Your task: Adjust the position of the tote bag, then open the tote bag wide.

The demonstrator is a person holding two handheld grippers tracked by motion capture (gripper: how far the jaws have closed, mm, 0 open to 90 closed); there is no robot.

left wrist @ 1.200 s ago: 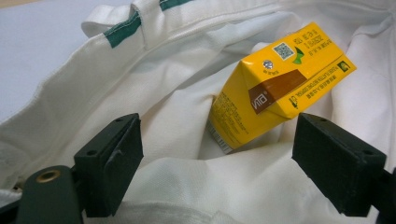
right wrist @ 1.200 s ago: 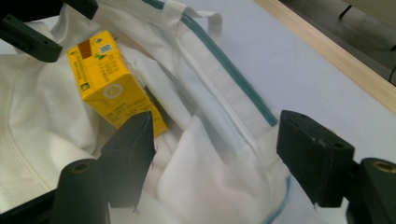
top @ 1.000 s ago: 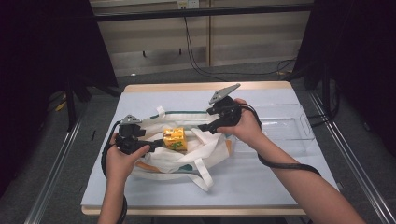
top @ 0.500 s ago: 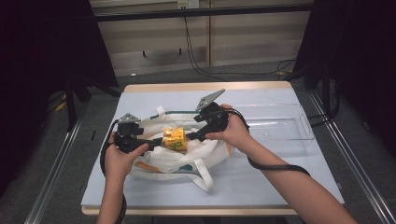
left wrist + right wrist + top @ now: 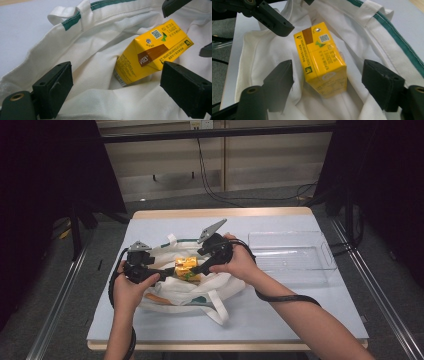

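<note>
Bench (image 5: 300, 320): tote bag (image 5: 200, 290) mouth spread; left gripper (image 5: 115, 82) and right gripper (image 5: 328, 85) gape empty, carton (image 5: 322, 62) at 12 o'clock, straddled for pickup.

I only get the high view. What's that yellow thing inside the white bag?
Observer: It's a yellow drink carton. The right gripper view shows a small square code printed near its top.
Operator: Is the right gripper squeezing it?
Observer: No. The right gripper has its jaws open, one on each side of the carton, with a gap on both sides.
Operator: And the left one, has it grabbed the bag?
Observer: The left gripper view shows the left gripper with its jaws wide apart over the white cloth of the bag, and the carton lies just beyond them.
</note>
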